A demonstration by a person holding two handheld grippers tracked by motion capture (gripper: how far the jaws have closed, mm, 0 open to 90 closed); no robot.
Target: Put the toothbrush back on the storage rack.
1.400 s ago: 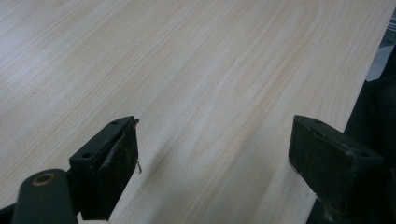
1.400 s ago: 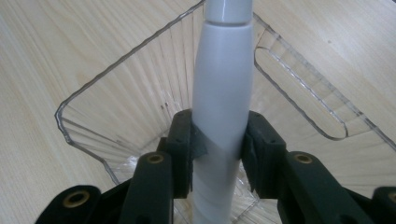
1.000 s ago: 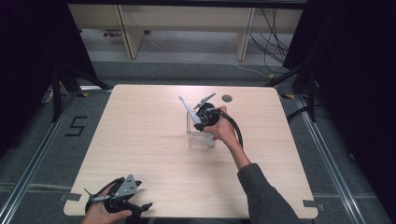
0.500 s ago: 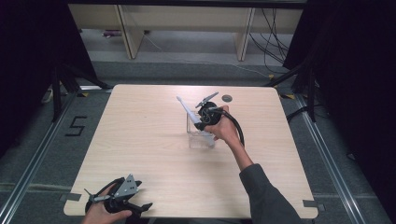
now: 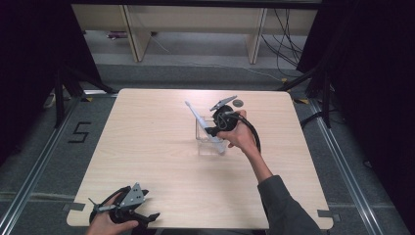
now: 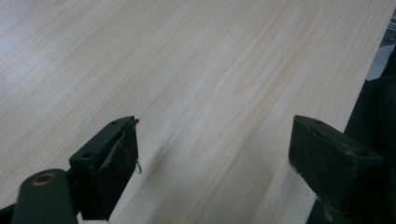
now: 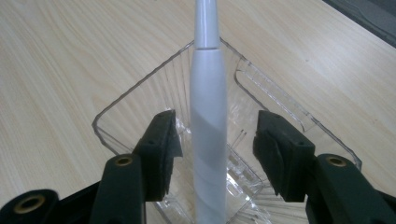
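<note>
- The right gripper (image 7: 212, 149) stands with its 2 black jaws parted on either side of the white toothbrush (image 7: 208, 135); a gap shows on each side of the handle, so the pads no longer press on it. The jaws have just been opening, with the toothbrush between them but free of their grip.
- Against the picture from 1 second ago, the toothbrush leans in the same place in the clear box (image 7: 280, 121). My judgement: it has been let go into the box and the placing step is as good as done; what is left is to draw the gripper back without knocking the handle.
- The toothbrush has a smooth, matte white handle, round and slightly tapered, narrowing to a slim glossy neck. In the high view it leans up and to the left out of the box (image 5: 201, 132), its head end above the rim.
- The box is transparent hard plastic, rectangular with rounded corners and fine ribbing on its inner walls; it sits on the table (image 5: 147, 147) a little right of the middle.
- The table top is pale wood-grain laminate, flat and matte. A small dark round disc (image 5: 238, 103) lies near its far edge.
- The left gripper (image 6: 212, 163) rests wide open at the near left edge of the table, nothing between its jaws, well apart from the box.
</note>
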